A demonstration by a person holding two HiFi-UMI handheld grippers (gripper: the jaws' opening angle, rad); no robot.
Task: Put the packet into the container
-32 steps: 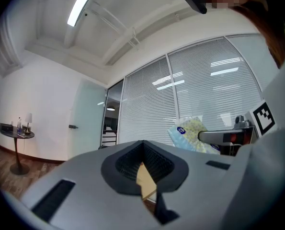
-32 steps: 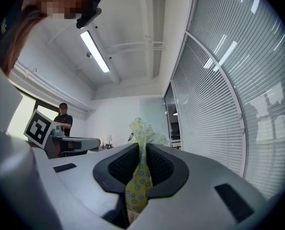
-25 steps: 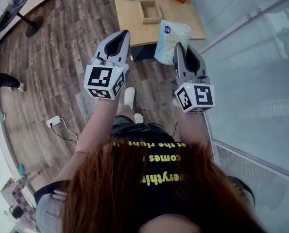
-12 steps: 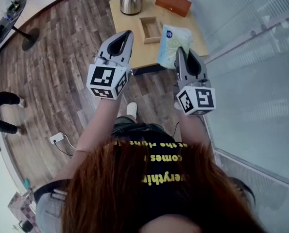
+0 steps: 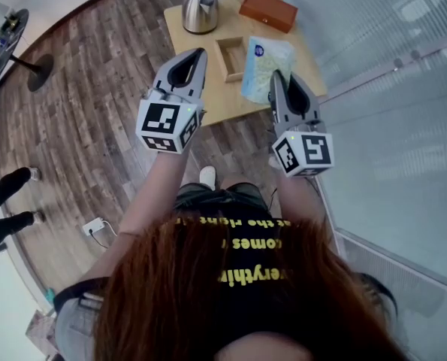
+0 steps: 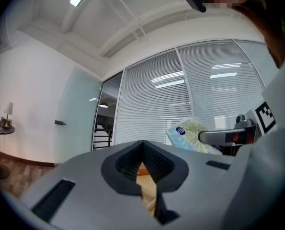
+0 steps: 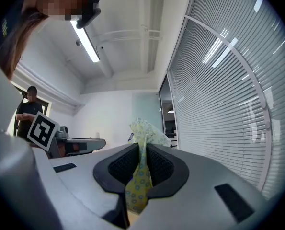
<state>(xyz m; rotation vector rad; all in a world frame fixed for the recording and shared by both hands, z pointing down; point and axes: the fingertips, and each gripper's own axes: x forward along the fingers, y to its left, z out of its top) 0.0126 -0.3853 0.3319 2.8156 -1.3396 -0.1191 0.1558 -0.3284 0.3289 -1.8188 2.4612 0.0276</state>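
The right gripper's (image 5: 279, 75) jaws are clamped on the near edge of the packet (image 5: 266, 66). In the right gripper view the packet stands on its thin edge between the pads. Its long axis runs straight out from the jaws, away from the person. The end with the blue mark points to the far side of the tabletop (image 5: 304, 72). In the head view the packet lies over the tabletop, just right of the container (image 5: 230, 59), an open wooden tray, and outside it. The left gripper's (image 5: 198, 53) jaws are drawn together to a slim slit with nothing in it, and they point at the tabletop's near left part.

A second ago the packet hung over the tabletop's near edge, and the kettle (image 5: 200, 7) and brown box (image 5: 267, 9) were cut off at the top. Now both show whole, and both grippers reach further over the wood. The hold on the packet is unchanged.
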